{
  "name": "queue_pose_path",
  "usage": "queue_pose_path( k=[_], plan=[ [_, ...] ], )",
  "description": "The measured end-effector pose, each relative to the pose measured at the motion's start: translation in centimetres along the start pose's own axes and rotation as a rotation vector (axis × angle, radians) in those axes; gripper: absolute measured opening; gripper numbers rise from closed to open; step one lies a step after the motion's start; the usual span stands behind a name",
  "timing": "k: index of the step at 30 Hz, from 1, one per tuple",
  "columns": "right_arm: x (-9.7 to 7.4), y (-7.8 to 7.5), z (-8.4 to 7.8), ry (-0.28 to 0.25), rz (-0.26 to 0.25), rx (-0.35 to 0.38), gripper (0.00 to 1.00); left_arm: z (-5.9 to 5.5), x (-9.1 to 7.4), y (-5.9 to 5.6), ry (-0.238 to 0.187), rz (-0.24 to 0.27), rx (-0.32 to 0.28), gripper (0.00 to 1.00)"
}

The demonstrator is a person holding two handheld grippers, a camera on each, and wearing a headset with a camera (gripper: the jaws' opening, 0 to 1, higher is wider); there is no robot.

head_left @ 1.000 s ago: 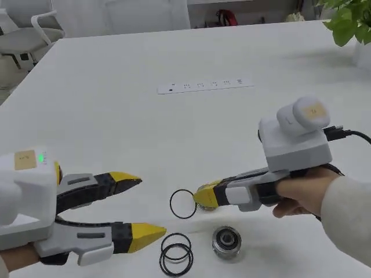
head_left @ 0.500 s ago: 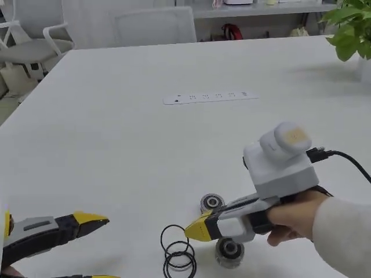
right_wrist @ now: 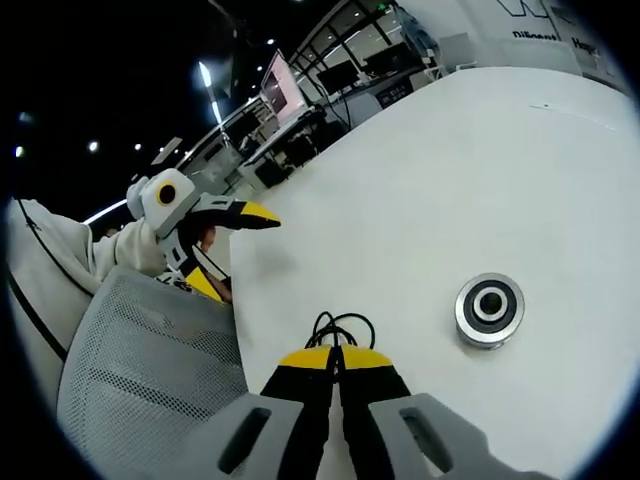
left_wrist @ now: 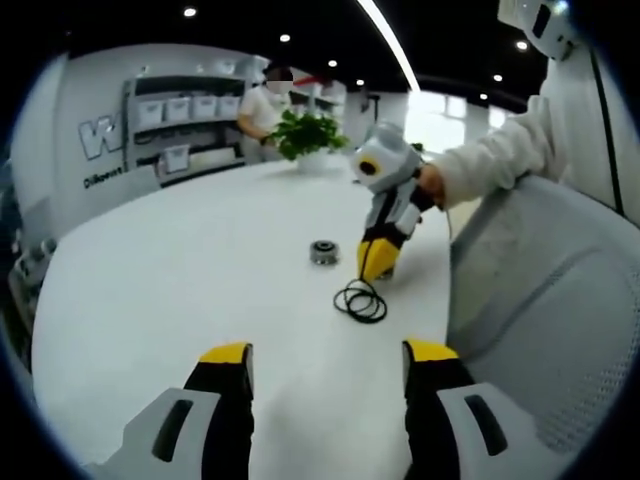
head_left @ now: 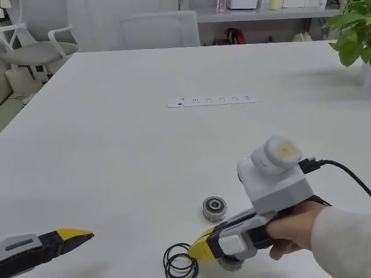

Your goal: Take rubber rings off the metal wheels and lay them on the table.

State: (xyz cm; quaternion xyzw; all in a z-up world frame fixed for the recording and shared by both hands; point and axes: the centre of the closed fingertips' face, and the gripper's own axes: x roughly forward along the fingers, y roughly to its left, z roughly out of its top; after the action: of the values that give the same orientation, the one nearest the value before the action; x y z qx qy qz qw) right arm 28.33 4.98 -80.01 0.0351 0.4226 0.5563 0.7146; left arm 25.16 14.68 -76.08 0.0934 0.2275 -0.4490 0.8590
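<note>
While my right gripper [right_wrist: 336,353] holds its jaws pressed together at the rubber rings [head_left: 179,263] heaped on the table [head_left: 133,150], I cannot tell whether one is pinched. Left gripper [left_wrist: 328,352]: wide apart, empty. Metal wheel [head_left: 214,208]: near the rings.

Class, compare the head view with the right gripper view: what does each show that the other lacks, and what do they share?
Head view: a long white power strip across the white table, a green leafy plant, and a second metal wheel half hidden under the right gripper. Right gripper view: a grey mesh chair back and distant desks with monitors. Shared: the silver metal wheel lying apart from both grippers, the heap of black rubber rings at the right gripper's shut jaws, and the left gripper.
</note>
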Motion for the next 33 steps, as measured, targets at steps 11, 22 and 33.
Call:
queue_pose_path(
  k=[11, 22, 33],
  plan=[
    [-0.3, -0.8, 0.0, 0.009, -0.051, -0.093, 0.08, -0.6, -0.1, -0.2, 0.002, 0.013, -0.006, 0.61],
    [-2.1, -0.6, 3.0, -0.095, -0.066, -0.101, 0.09, -0.1, -0.6, -0.2, -0.022, 0.031, -0.009, 0.62],
    [-6.0, -0.3, 6.8, -0.225, -0.127, -0.199, 0.19, 0.7, -1.1, -0.3, -0.045, 0.056, -0.008, 0.65]
  ],
)
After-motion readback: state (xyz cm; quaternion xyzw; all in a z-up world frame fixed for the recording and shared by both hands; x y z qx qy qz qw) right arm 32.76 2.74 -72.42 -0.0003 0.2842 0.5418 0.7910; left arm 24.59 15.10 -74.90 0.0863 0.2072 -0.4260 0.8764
